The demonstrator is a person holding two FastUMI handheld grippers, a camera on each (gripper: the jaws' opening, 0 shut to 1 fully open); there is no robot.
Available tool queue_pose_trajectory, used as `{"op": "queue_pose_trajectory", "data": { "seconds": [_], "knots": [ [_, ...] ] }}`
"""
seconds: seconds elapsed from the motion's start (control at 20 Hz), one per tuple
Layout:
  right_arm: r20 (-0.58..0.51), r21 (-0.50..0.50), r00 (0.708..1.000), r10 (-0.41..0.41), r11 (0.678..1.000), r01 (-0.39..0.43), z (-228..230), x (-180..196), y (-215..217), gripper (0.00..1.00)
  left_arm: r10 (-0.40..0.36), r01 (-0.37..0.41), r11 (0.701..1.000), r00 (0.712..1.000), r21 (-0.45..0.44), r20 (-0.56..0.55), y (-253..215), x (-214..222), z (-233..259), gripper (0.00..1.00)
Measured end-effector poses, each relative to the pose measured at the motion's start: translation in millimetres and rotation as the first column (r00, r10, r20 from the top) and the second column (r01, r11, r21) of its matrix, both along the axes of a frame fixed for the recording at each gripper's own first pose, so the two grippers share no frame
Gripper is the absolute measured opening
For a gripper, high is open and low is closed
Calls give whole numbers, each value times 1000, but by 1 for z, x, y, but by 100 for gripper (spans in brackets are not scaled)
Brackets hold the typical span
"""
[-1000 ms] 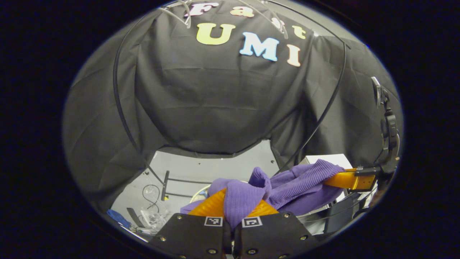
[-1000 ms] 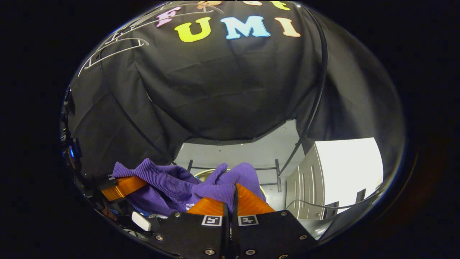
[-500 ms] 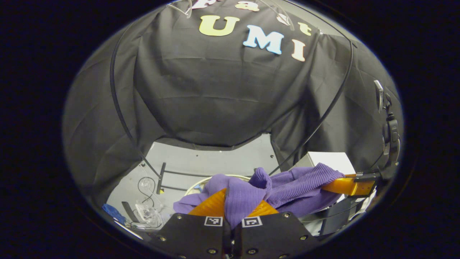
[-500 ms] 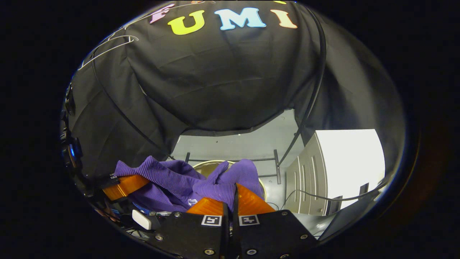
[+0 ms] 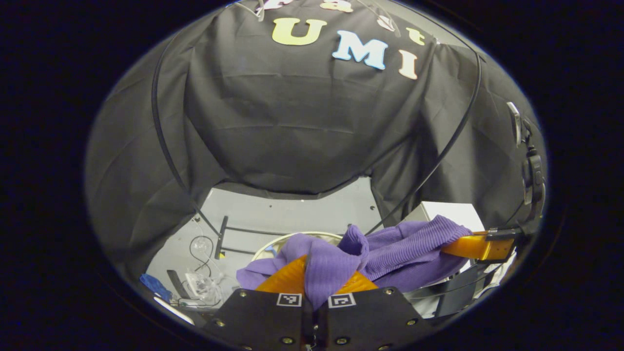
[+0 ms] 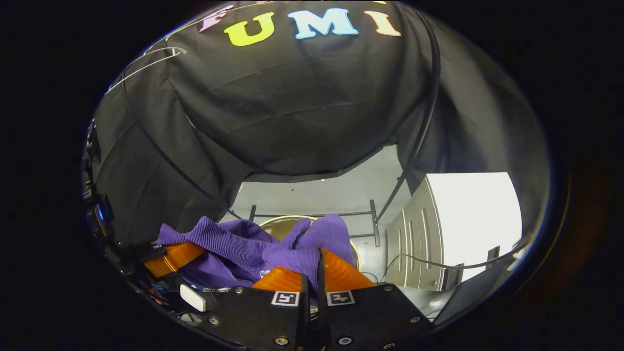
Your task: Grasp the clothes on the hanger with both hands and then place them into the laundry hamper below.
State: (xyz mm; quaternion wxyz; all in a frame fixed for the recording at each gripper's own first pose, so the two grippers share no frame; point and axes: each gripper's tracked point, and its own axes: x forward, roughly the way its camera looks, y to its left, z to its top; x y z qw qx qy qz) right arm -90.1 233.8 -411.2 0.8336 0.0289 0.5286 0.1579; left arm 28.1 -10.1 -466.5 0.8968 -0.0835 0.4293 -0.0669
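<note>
My left gripper (image 5: pixel 316 287) is clamped on a fold of the ribbed purple knit garment (image 5: pixel 390 248) at bottom centre; my right gripper (image 6: pixel 314 275) pinches its other end. The round pale-rimmed laundry hamper (image 6: pixel 278 221) sits just behind the cloth. I should lower both ends evenly over the rim, then let go together.

The left gripper (image 5: pixel 316 287) is closed, both fingers pinching a fold of the purple garment (image 5: pixel 390 248). The right gripper (image 6: pixel 312 273) is likewise clamped on the same garment's other end, level with its partner, the cloth slung between them
</note>
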Motion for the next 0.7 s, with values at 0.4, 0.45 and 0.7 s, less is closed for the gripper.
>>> {"op": "queue_pose_trajectory", "data": {
  "seconds": [0.4, 0.45, 0.7],
  "knots": [
    [-14, 43, 1000, -27, 999, 28, 11, -4, 1, 17, 2, -2, 1000, 1000, 30, -24, 2, -10, 0, 12],
    [-3, 52, 1000, -31, 998, 31, 16, -2, 2, 26, 11, -10, 1000, 1000, 28, -17, 3, -10, 3, 13],
    [61, 71, 997, -55, 996, 50, 37, 15, -2, 73, 53, -55, 997, 998, 54, 31, 23, -10, 27, 72]
  ]
}}
